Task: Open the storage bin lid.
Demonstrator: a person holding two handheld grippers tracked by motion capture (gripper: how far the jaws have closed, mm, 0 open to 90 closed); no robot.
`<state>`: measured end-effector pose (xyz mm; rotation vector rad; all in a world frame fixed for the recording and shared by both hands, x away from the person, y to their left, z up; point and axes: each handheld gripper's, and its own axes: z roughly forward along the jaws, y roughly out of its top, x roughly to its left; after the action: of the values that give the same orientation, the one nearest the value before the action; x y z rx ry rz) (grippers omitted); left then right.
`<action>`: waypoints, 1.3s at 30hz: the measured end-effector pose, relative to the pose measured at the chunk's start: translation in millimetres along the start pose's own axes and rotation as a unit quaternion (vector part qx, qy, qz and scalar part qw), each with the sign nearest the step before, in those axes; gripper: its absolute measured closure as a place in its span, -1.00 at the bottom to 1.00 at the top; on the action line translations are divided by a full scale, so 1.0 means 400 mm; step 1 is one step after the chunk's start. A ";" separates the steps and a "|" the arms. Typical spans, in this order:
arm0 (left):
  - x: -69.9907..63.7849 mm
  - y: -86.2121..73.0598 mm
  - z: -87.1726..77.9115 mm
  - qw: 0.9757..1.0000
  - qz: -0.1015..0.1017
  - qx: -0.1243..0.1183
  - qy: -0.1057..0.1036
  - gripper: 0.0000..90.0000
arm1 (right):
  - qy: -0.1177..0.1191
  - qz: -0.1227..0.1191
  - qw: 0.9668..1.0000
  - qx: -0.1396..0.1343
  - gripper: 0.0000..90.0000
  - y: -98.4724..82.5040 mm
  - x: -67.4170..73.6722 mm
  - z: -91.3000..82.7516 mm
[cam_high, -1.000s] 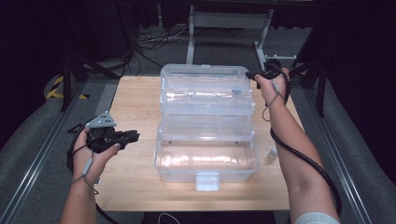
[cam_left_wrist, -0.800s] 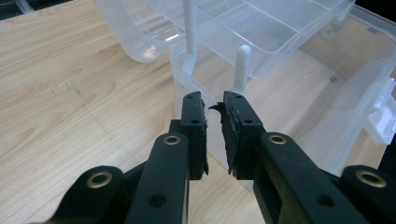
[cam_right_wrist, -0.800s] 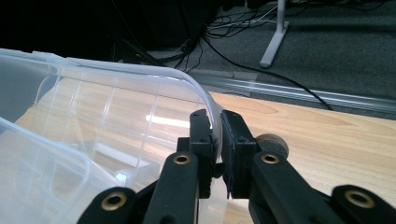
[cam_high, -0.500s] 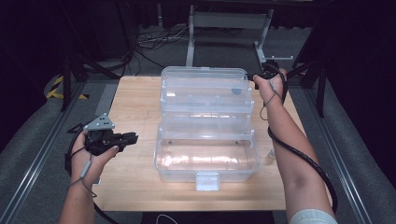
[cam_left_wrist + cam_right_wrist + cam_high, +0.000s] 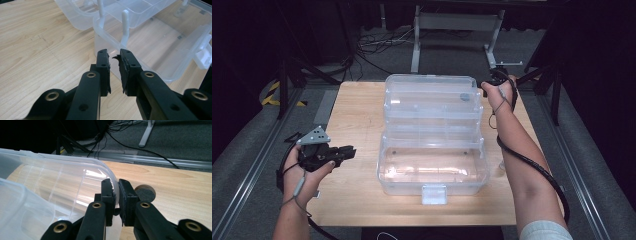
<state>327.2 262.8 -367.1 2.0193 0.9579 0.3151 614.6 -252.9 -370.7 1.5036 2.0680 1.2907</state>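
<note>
Clear plastic box (image 5: 432,150) standing open at the middle of a wooden table (image 5: 357,115), its lid (image 5: 429,92) folded back toward the far edge and its tiered trays stepped between lid and base. The white latch (image 5: 434,194) faces the person's side.

Right gripper (image 5: 498,79), held at the far right corner of the lid. In the right gripper view the two black jaws stand nearly together, with the lid's curved rim (image 5: 113,185) passing into the narrow gap between them; the pads appear to pinch this rim. The clear lid wall spreads away to the left of the jaws, and a small round felt-topped disc (image 5: 145,192) lies on the table just beyond the right jaw.

Left gripper (image 5: 343,152), held over the bare table left of the box, apart from it and pointing toward its base. In the left gripper view the jaws stand a narrow slit apart with nothing between them; the near corner of the box base (image 5: 105,42) lies just beyond their tips, with a white upright arm (image 5: 125,25) of the tray linkage rising behind it.
</note>
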 end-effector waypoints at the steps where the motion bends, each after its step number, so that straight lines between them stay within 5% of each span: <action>1: 0.000 0.000 0.001 1.000 0.001 0.000 -0.001 0.74 | 0.000 0.002 1.000 0.000 0.86 -0.001 -0.001 0.002; 16: 0.000 0.007 0.014 1.000 0.008 0.007 -0.007 0.72 | -0.002 0.009 1.000 0.006 0.85 -0.009 -0.008 0.015; 26: 0.003 0.015 0.023 1.000 0.009 0.006 -0.011 0.72 | -0.015 -0.010 1.000 -0.001 0.91 -0.009 -0.011 0.009; 31: 0.009 0.020 0.028 1.000 0.008 0.006 -0.013 0.68 | 0.000 0.009 0.999 -0.039 0.55 0.000 -0.014 -0.029; 39: 0.016 0.041 0.048 1.000 0.010 -0.002 -0.013 0.40 | 0.009 -0.026 0.998 -0.059 0.22 0.006 -0.008 -0.110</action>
<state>350.2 250.7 -366.4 2.0267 0.9200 0.3001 588.1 -277.3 -345.0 1.3841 1.9901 1.3865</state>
